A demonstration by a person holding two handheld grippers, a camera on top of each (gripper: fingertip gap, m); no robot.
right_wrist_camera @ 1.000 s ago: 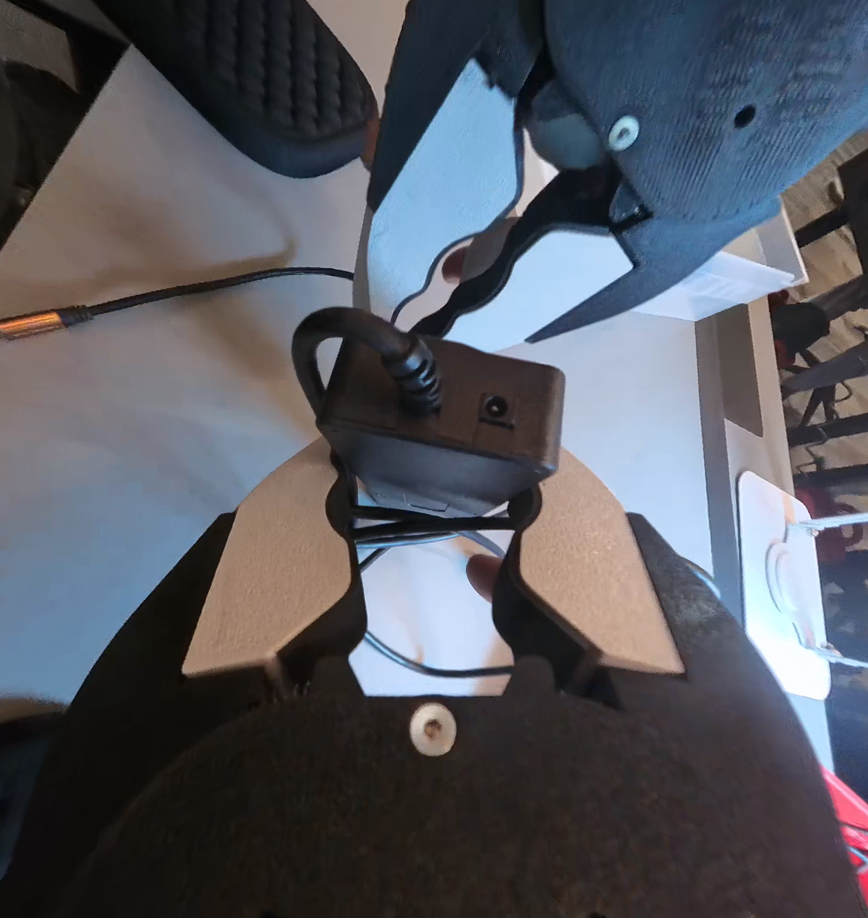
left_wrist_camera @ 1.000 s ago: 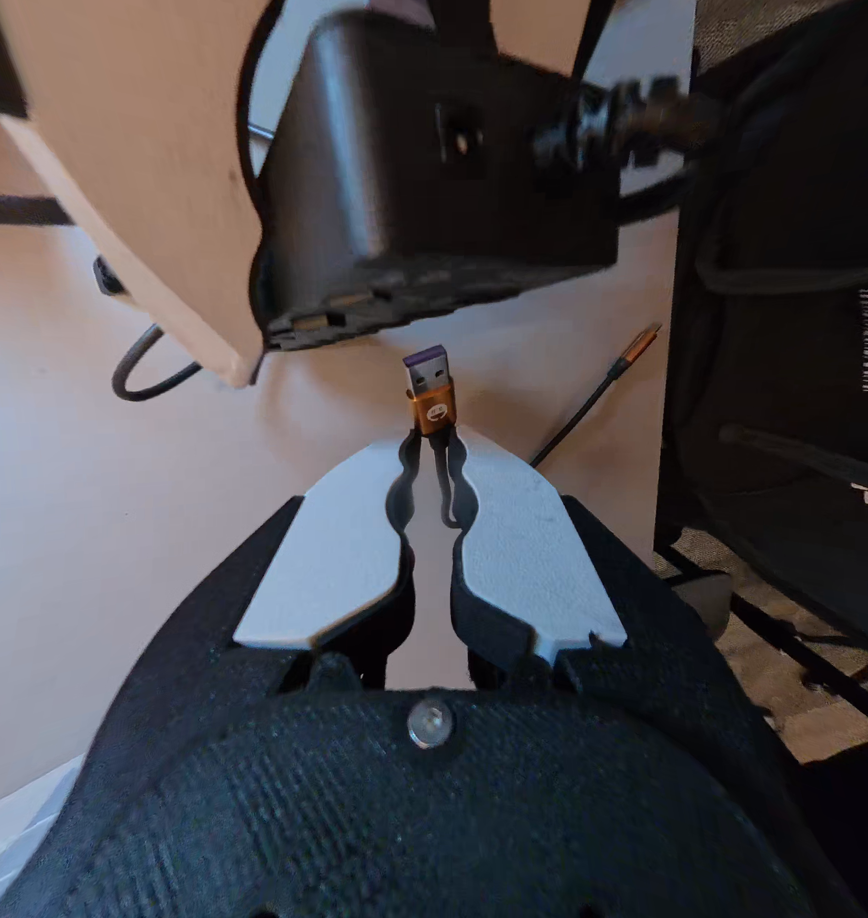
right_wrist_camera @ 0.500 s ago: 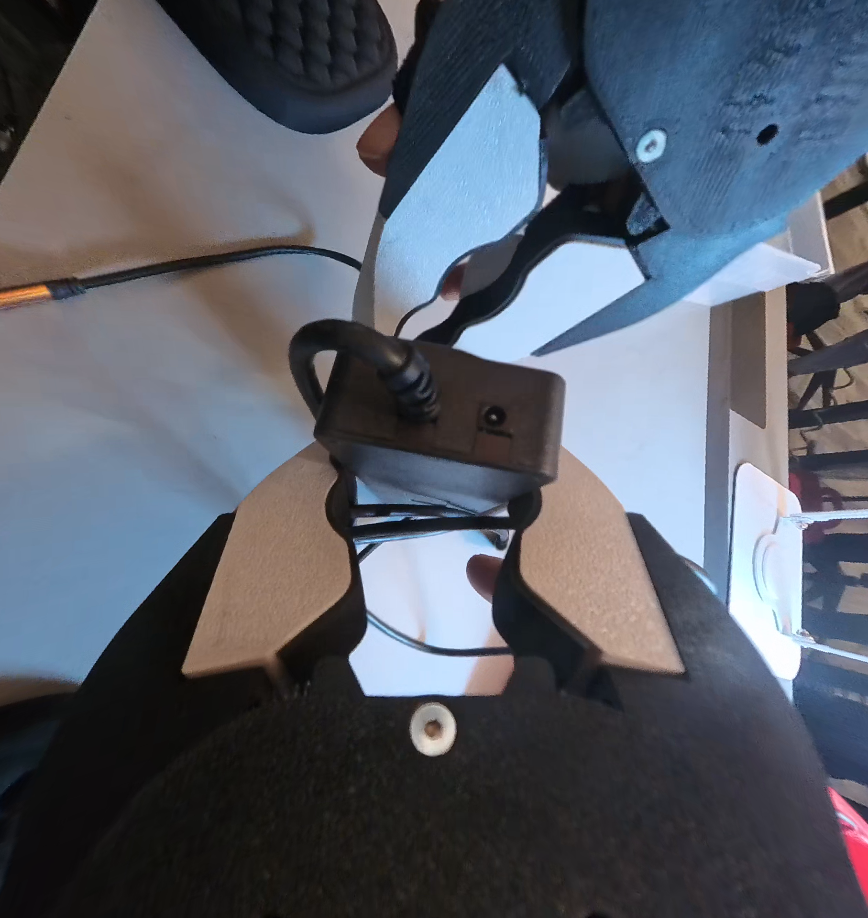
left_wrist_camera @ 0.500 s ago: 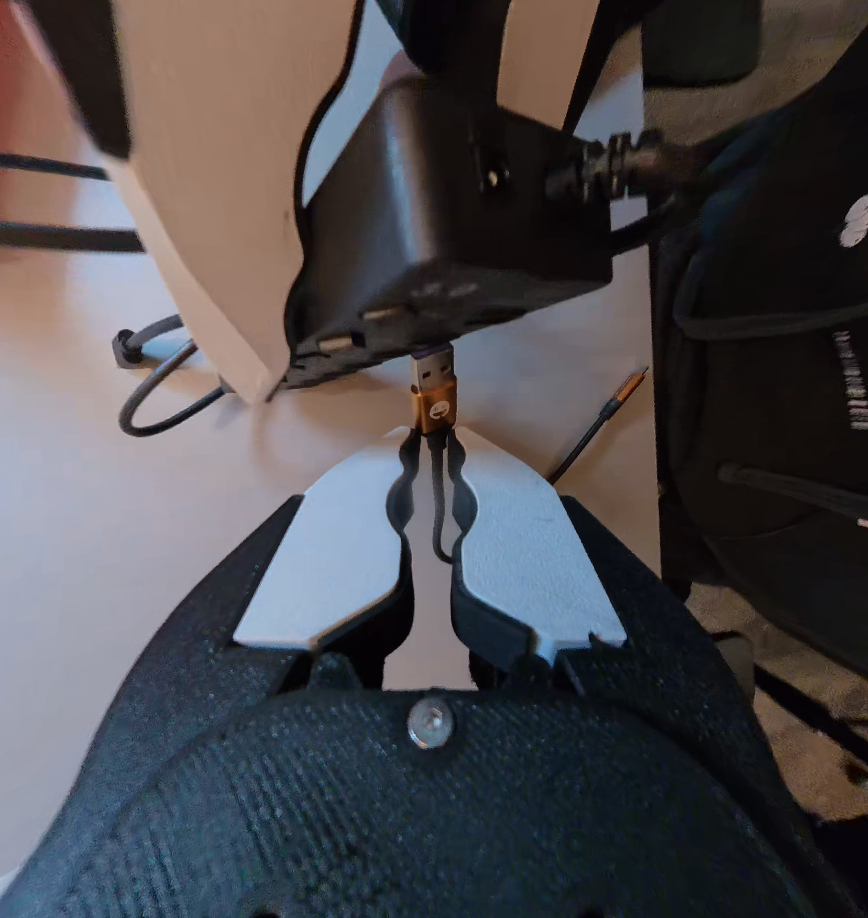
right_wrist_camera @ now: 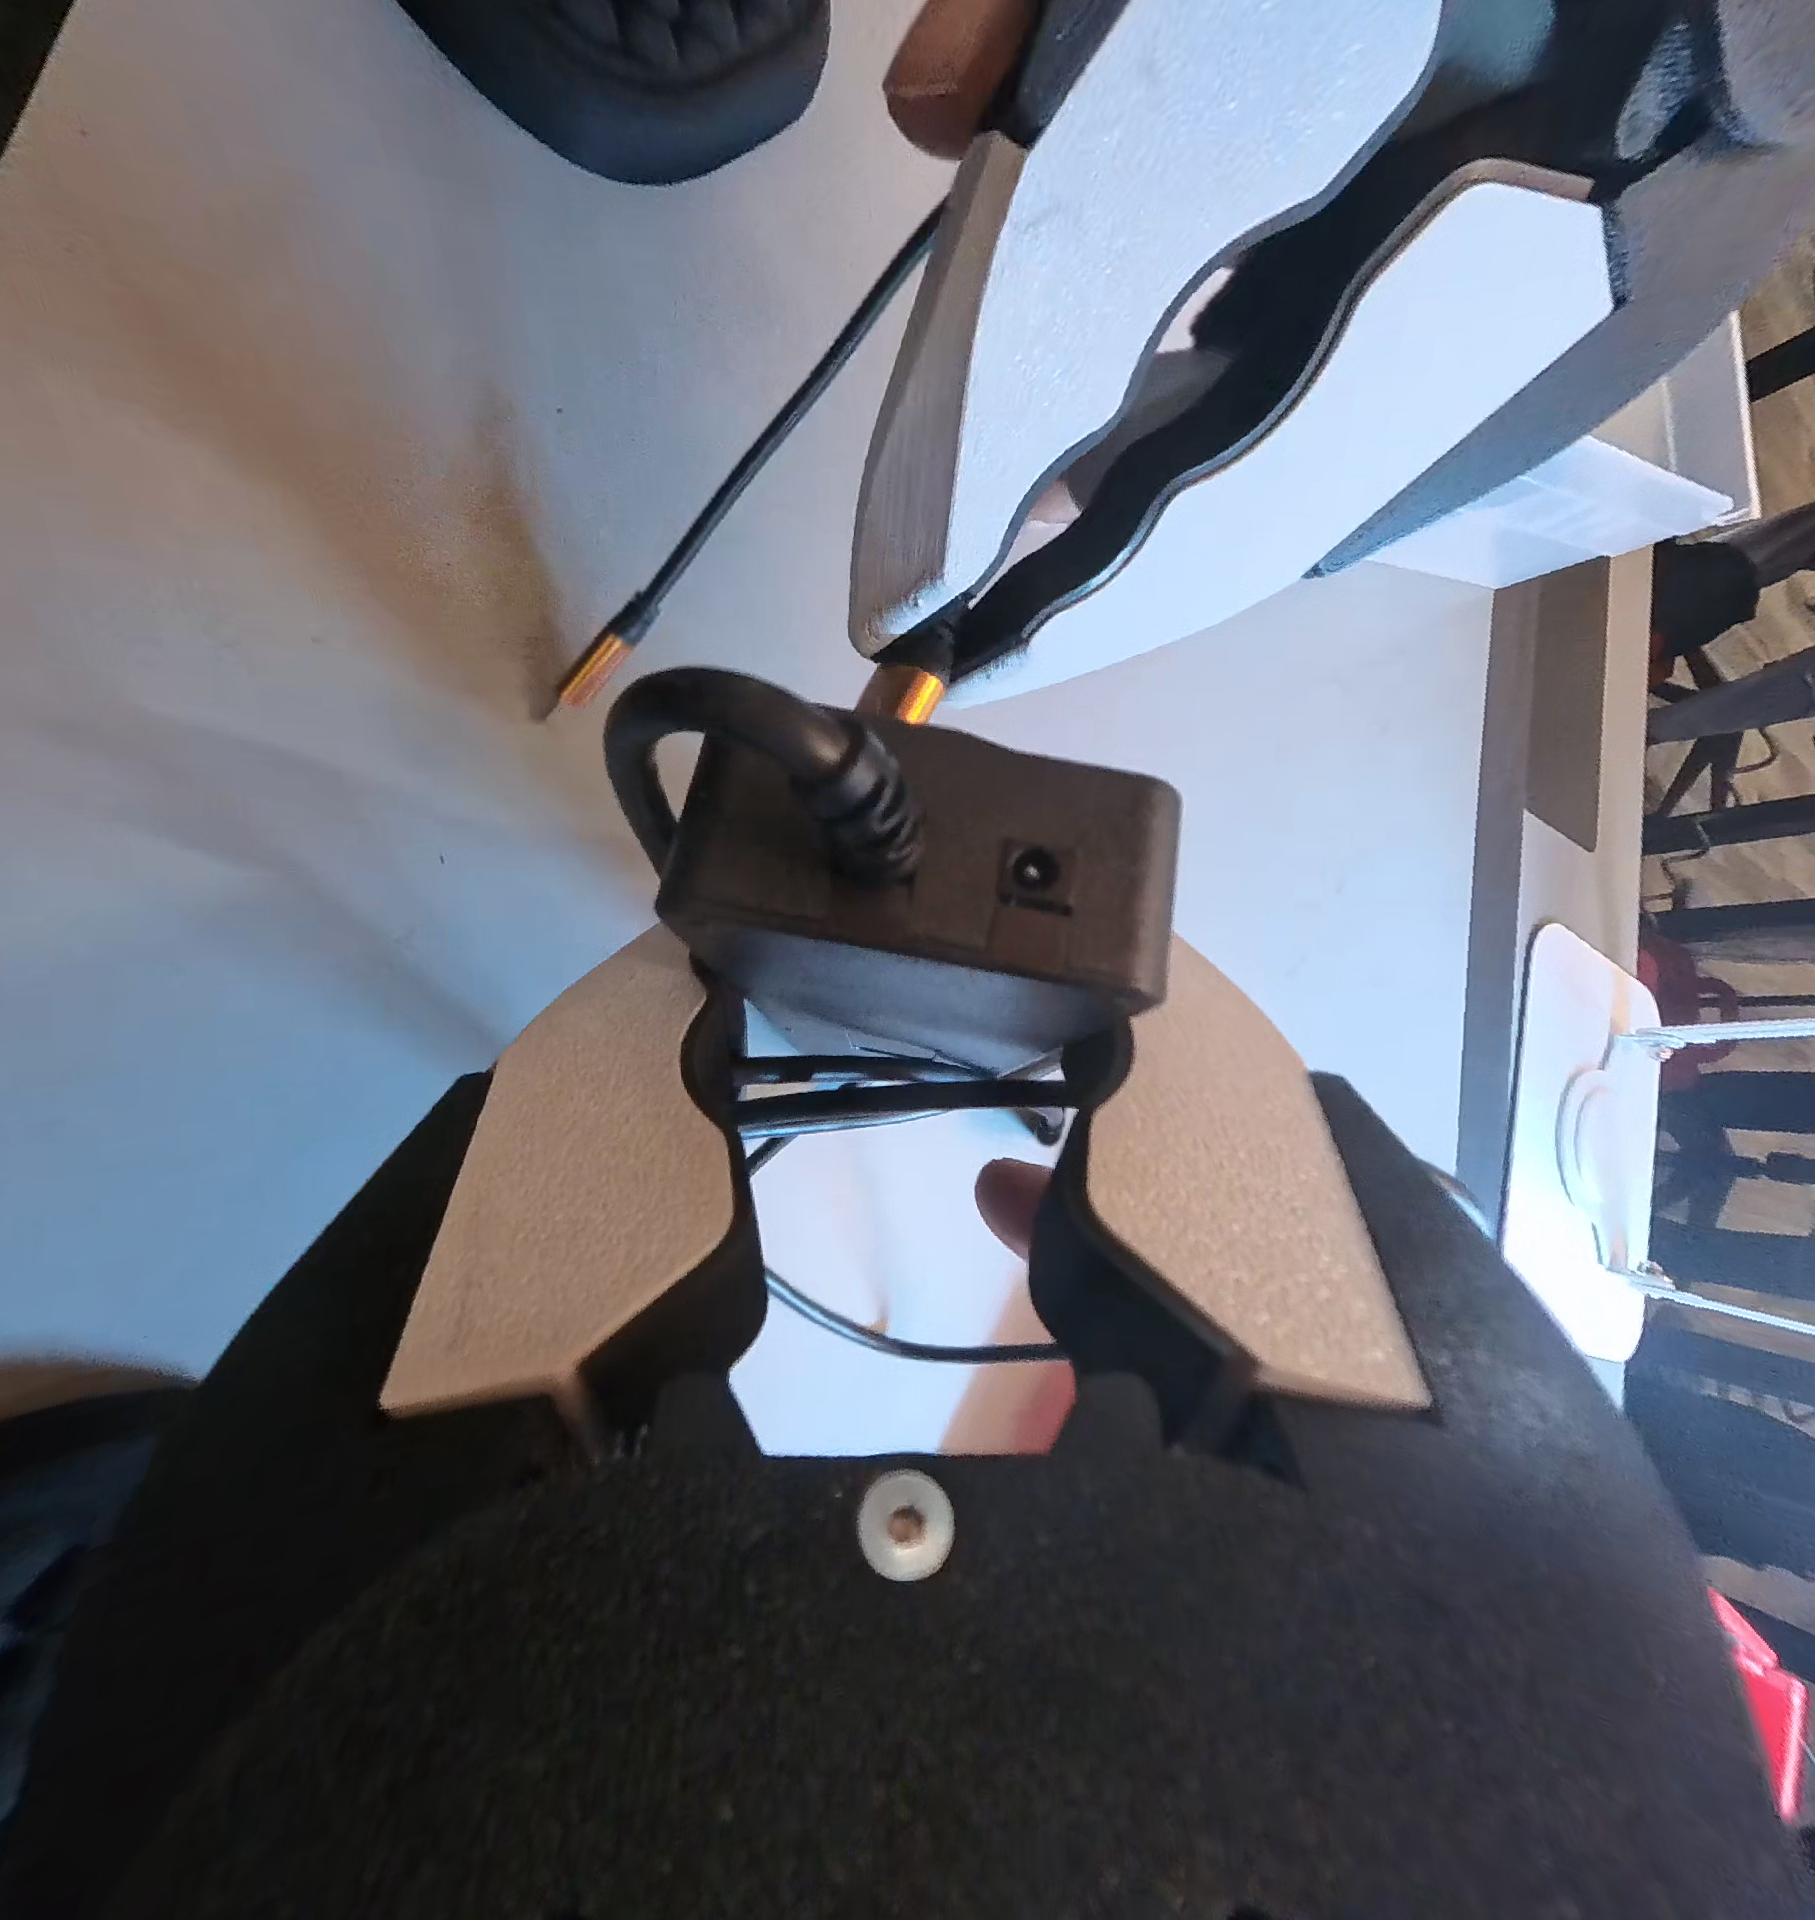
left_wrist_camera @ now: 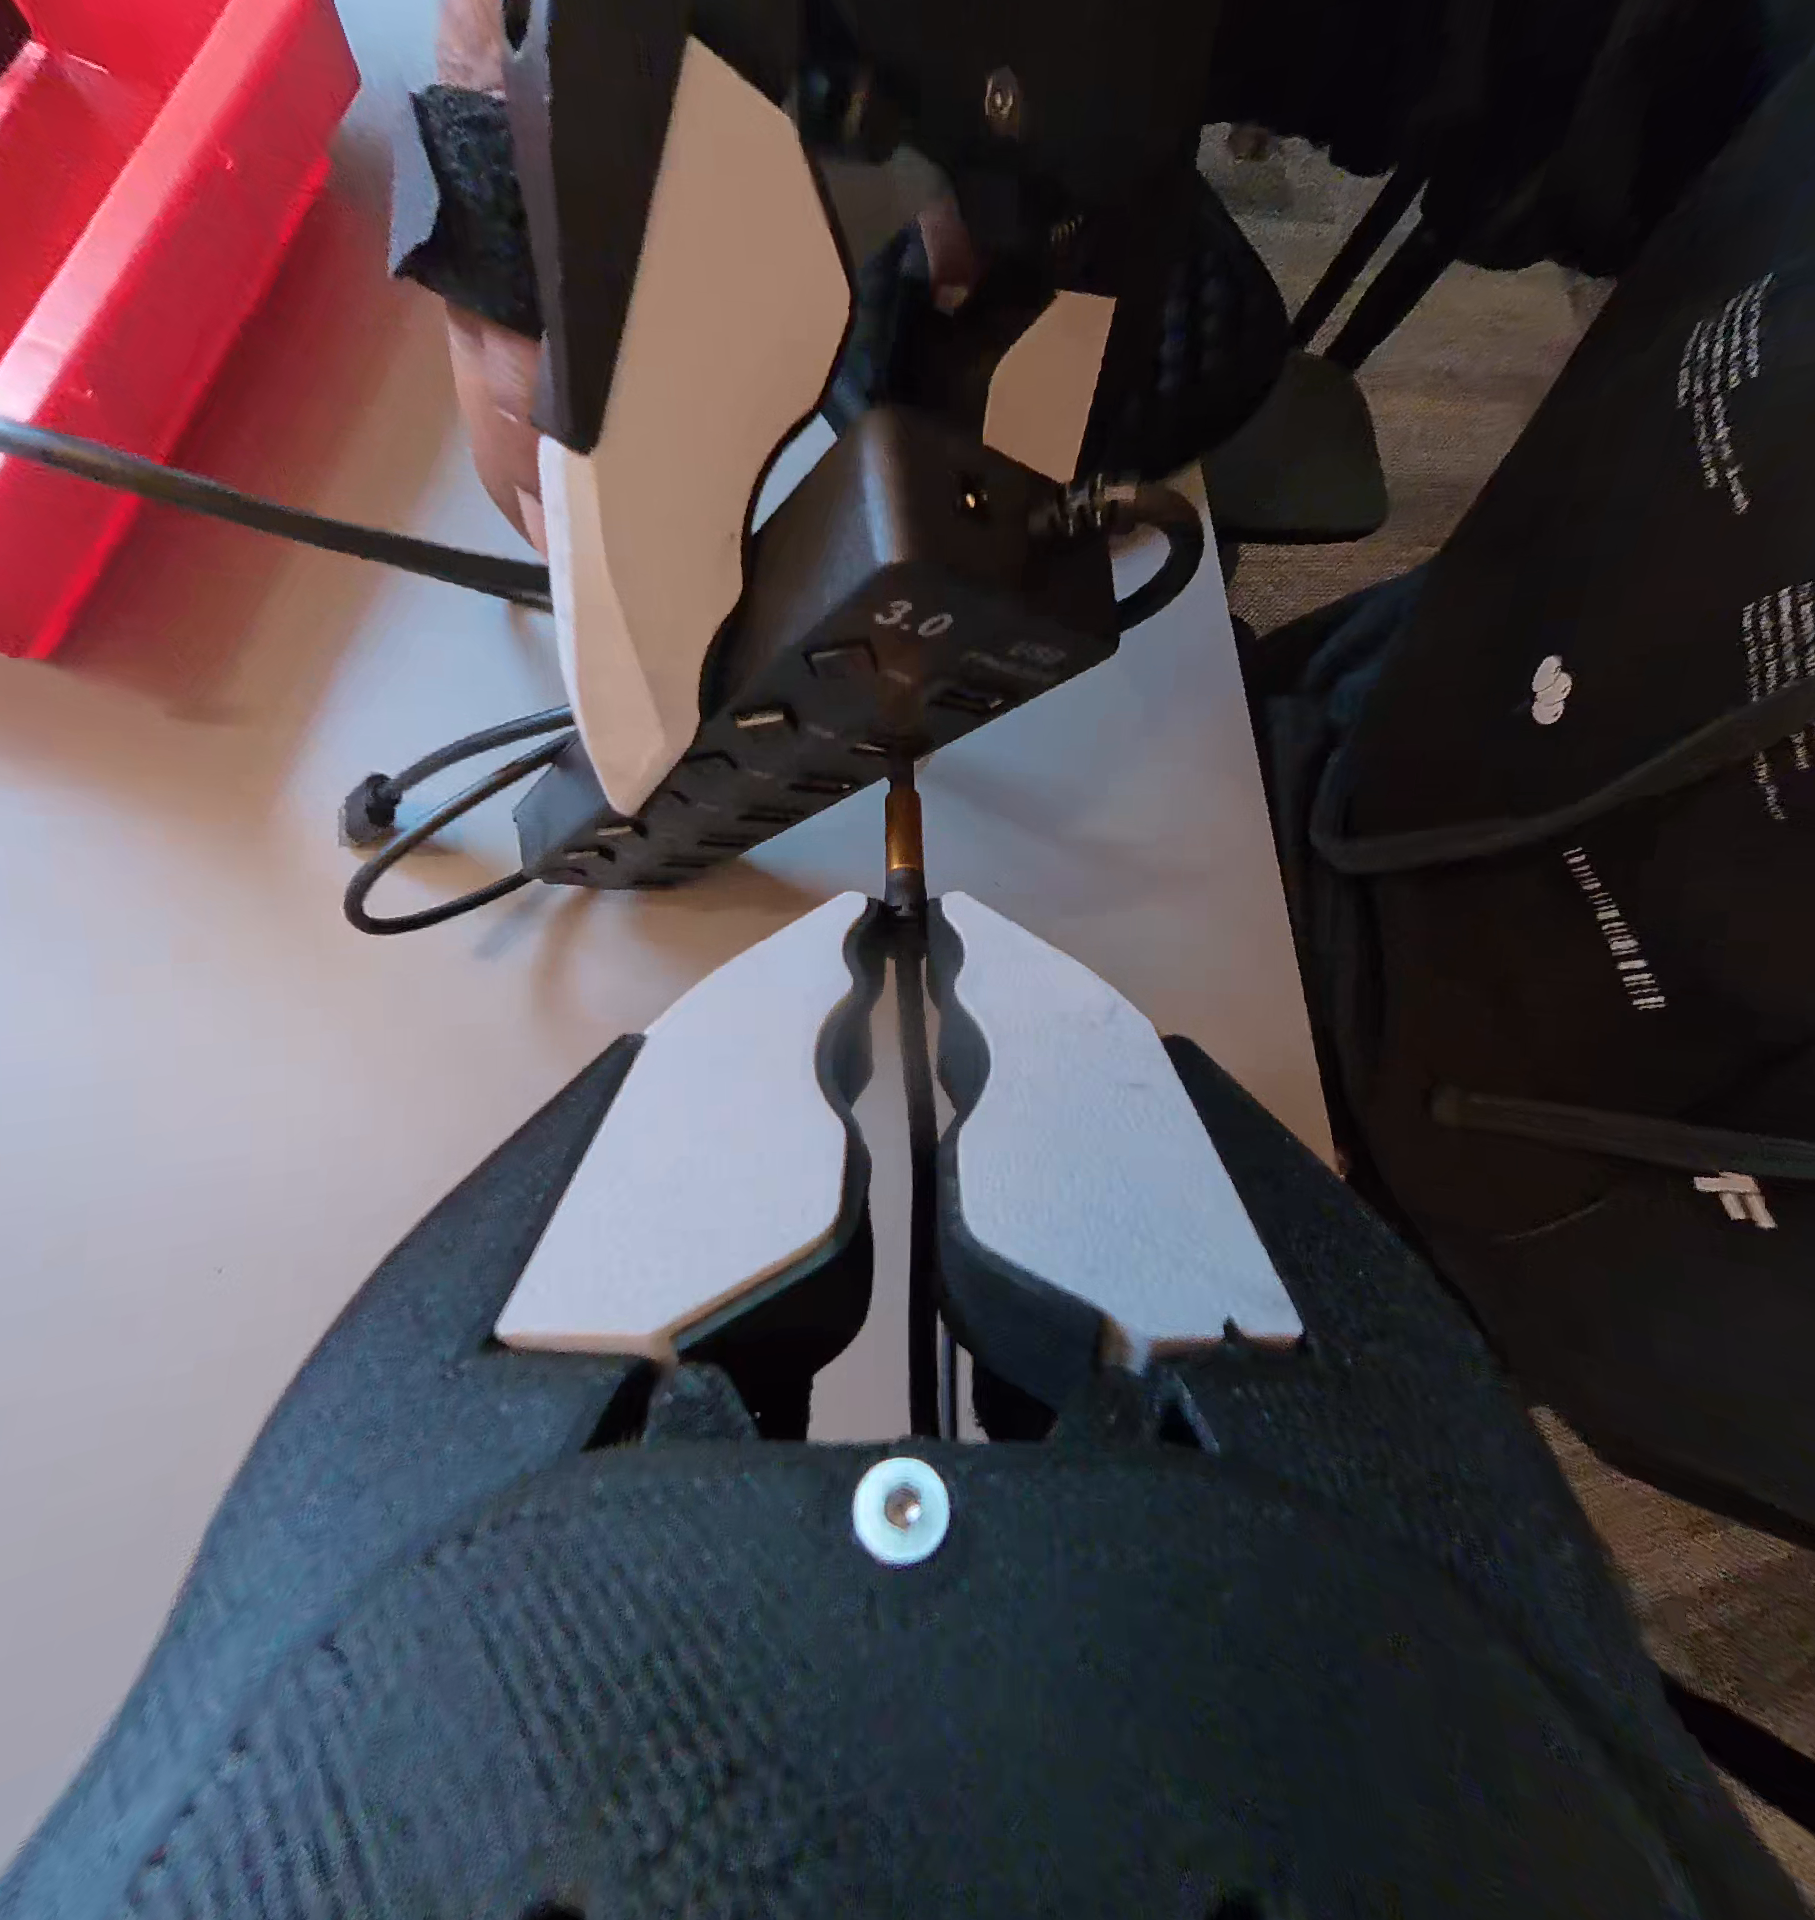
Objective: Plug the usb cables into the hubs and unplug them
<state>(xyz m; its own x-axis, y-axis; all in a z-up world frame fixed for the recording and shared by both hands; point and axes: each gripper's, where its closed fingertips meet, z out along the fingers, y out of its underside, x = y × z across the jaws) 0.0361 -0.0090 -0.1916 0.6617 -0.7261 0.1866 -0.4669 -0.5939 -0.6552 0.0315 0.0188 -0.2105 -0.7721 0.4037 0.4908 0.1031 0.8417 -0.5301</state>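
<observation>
Plugging is the step in hand, judged from the connector standing at a port of the hub; full seating cannot be confirmed.

Item 1, left: a red cardboard box (left_wrist_camera: 124, 312) is noted well to the left of the fingers, on the pale tabletop (left_wrist_camera: 207, 1039).

Item 2: a coiled black lead (left_wrist_camera: 435, 821) is seen just left of the hub's low end.

Item 3: the black rectangular multi-port USB hub (left_wrist_camera: 882, 665) is held tilted ahead of the left fingertips, its port face turned toward them. It is clamped across its width by the right gripper (right_wrist_camera: 903, 1029), the fingers pressed against both sides.

Item 4: the orange metal USB plug (left_wrist_camera: 900, 831) is pinched at its cable end by the left gripper (left_wrist_camera: 903, 909), fingers nearly together; its tip meets a port at the hub's upper end. The black cable (left_wrist_camera: 918, 1195) runs back between the fingers.

Item 5, right: a second orange-tipped cable (right_wrist_camera: 612, 655) lies loose on the table beside the hub.

Next move, as judged: a straight push along the plug's axis is called for, the hub braced, then a straight pull.

Pose: the grippers are opposed, tip to tip.
</observation>
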